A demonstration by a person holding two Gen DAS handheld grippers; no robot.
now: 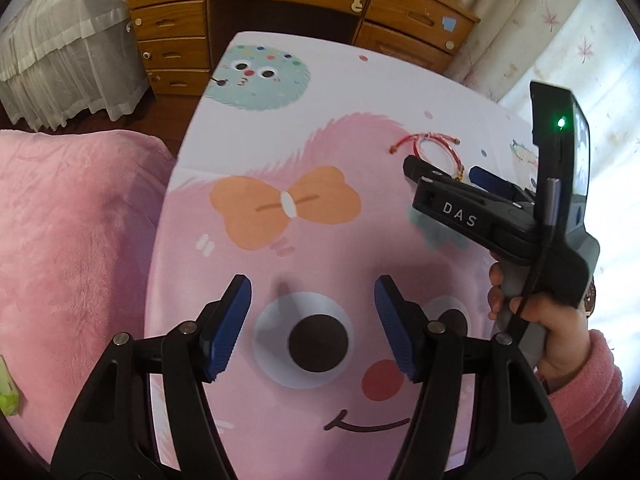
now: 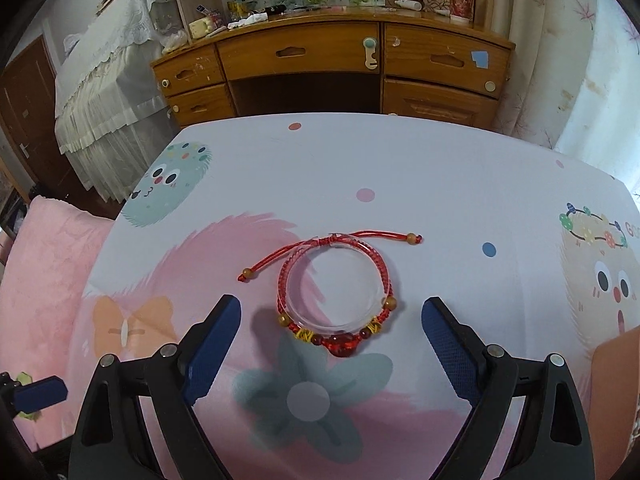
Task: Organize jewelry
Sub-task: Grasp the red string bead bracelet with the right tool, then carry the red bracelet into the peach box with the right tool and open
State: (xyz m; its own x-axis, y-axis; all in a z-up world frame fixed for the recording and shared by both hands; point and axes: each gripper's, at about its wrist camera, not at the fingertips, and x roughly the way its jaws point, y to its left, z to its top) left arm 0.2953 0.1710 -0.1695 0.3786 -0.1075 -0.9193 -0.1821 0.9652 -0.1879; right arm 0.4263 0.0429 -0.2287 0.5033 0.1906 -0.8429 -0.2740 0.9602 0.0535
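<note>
Jewelry: a red braided cord bracelet with beads, wrapped around a clear plastic ring, lies flat on the cartoon-printed tablecloth.
Right gripper: jaws spread wide, empty, bracelet straight ahead between the fingers' lines.
Left gripper: also wide, empty, well apart from the bracelet.
Nearer tool: the right, judged best placed to grasp.

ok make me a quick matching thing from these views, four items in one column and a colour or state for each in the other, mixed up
Items
1. red bracelet
2. right gripper
3. bow print
4. desk

Colour or state
A. orange
B. brown wood, with drawers
C. lying flat on the tablecloth, around a clear ring
D. open, just short of the bracelet

Pairs: 1-C, 2-D, 3-A, 4-B
</note>
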